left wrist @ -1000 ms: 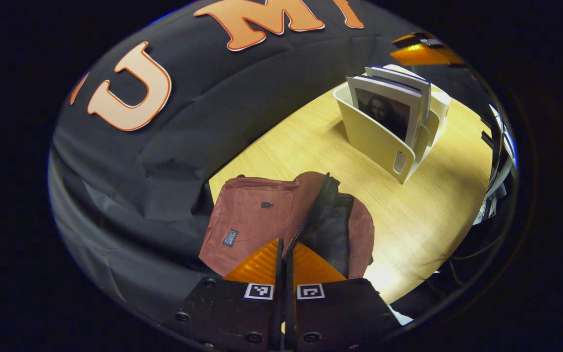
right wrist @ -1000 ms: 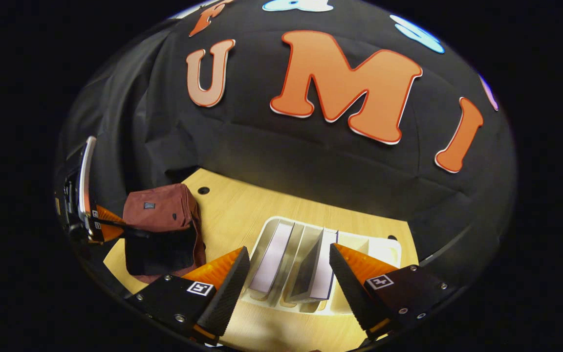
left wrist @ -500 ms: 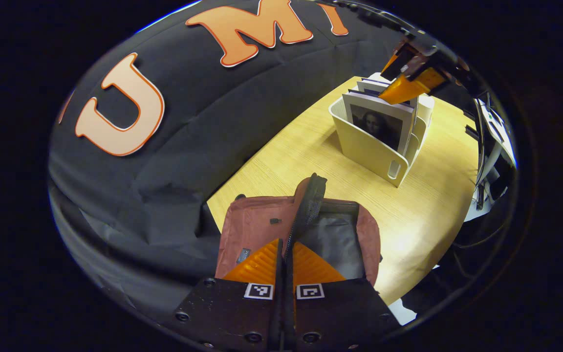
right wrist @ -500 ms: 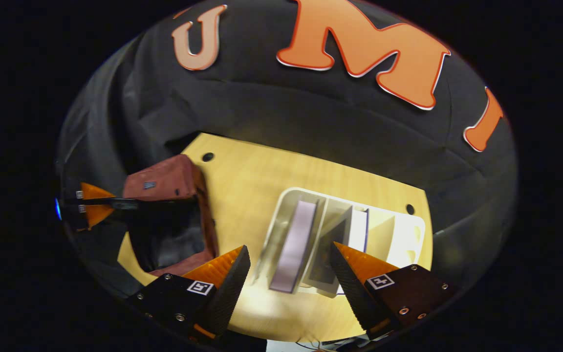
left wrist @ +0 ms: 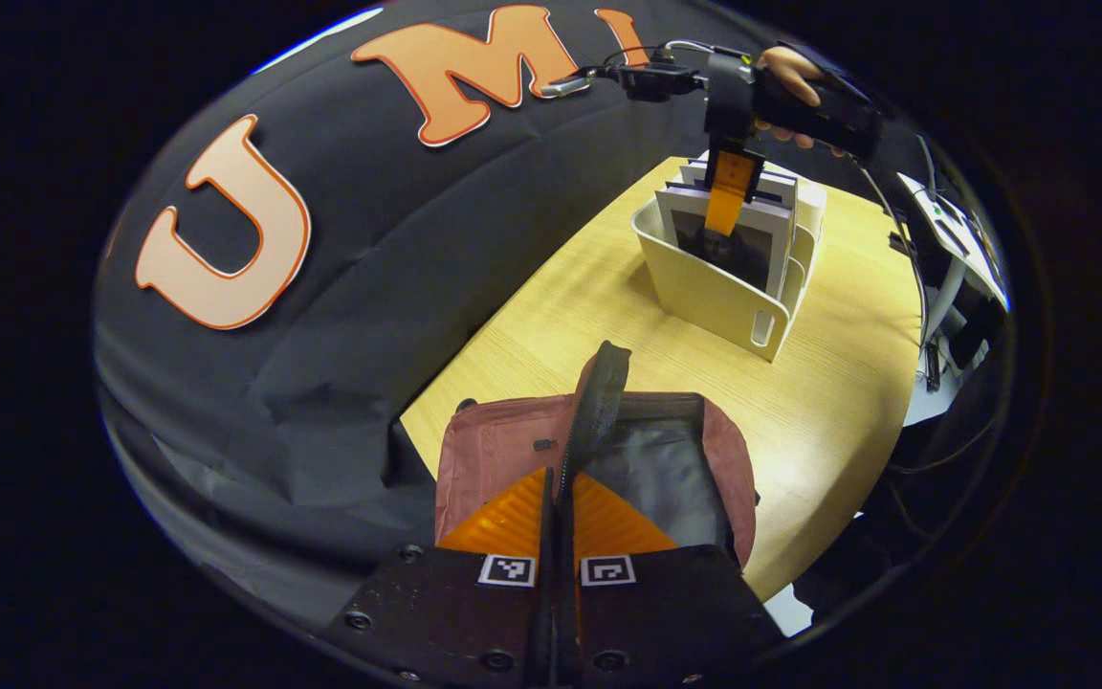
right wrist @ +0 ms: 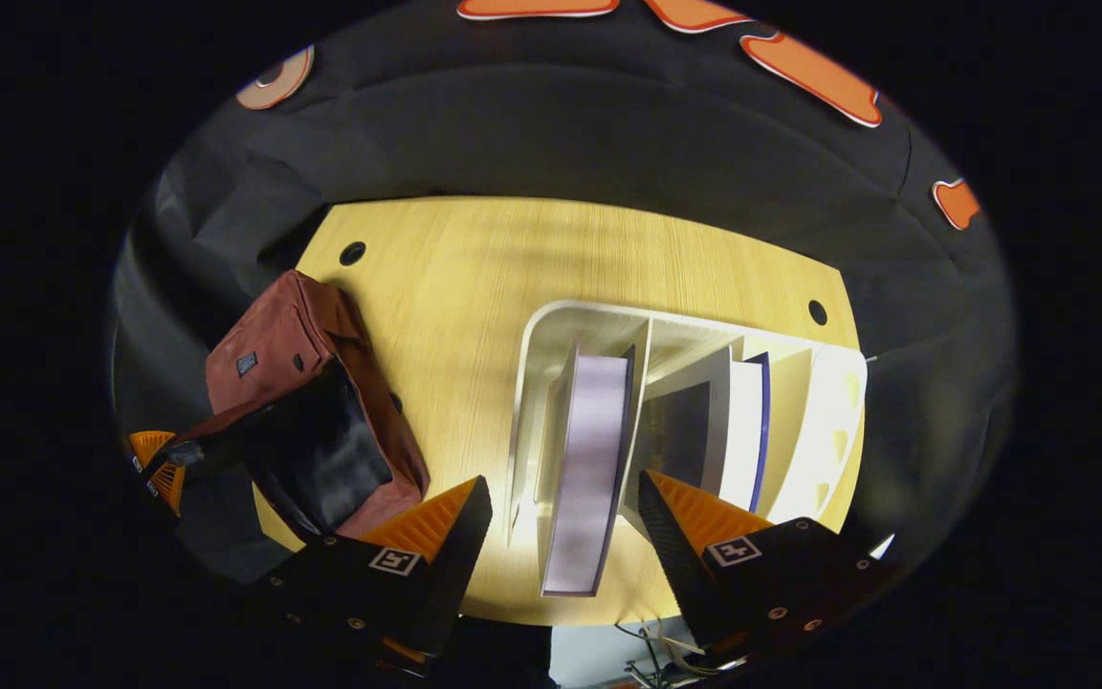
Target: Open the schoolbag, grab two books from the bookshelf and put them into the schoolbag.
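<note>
Left gripper view: left gripper (left wrist: pixel 556 498), fingers pressed together on the black zipper flap (left wrist: pixel 594 407) of the schoolbag (left wrist: pixel 494 450), lifting it so the mouth stands open and the dark lining shows; bag sits at the table's (left wrist: pixel 828 402) near corner by the cloth wall. Bookshelf (left wrist: pixel 714 292), pale, stands toward the table's far edge with books upright in it; the right gripper (left wrist: pixel 728 196), held by a hand (left wrist: pixel 790 72), hangs over the front book (left wrist: pixel 752 239). Right gripper view: right gripper (right wrist: pixel 561 507) spread wide, looking down, one finger on either side of the pale-edged book (right wrist: pixel 589 459), not pressing it as far as the angle lets me judge. Second book (right wrist: pixel 738 421) in the next slot. Bag, red, open, toward the table's left edge. Status: opening done; both books on the shelf, none in the bag; two grasps and transfers outstanding.
</note>
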`<state>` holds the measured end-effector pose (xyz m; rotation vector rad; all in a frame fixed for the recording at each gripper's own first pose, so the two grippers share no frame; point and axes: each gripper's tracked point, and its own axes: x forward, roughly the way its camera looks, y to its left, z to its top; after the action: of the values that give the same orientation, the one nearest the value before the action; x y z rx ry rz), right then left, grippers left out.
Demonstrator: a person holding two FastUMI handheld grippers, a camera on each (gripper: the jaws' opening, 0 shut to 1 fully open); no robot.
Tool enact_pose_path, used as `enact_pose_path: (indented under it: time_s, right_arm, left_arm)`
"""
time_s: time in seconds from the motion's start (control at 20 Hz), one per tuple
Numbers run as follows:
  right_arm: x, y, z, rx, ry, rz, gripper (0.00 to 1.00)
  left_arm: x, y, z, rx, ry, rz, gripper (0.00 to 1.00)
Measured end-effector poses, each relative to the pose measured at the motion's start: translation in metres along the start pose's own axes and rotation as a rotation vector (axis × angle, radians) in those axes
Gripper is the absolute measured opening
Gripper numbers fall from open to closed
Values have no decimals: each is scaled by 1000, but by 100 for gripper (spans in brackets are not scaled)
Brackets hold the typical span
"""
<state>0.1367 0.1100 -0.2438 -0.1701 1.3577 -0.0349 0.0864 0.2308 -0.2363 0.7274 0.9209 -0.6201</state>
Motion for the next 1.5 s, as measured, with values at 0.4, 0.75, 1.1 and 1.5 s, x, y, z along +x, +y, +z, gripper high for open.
enact_pose_path:
  time_s: [0.4, 0.75, 1.1, 1.5]
  right_arm:
    - [38, 1, -6, 20, 168, -62, 61]
    - [34, 11, -11, 101, 221, -21, 46]
    - [-46, 3, 8, 120, 97, 71, 36]
    - [-114, -3, -18, 127, -27, 131, 35]
  left_arm:
    - [1, 9, 2, 13, 2, -28, 4]
    - [3, 11, -4, 7, -8, -33, 3]
    - [4, 9, -4, -4, -5, -41, 0]
    - [7, 8, -5, -9, 1, -47, 3]
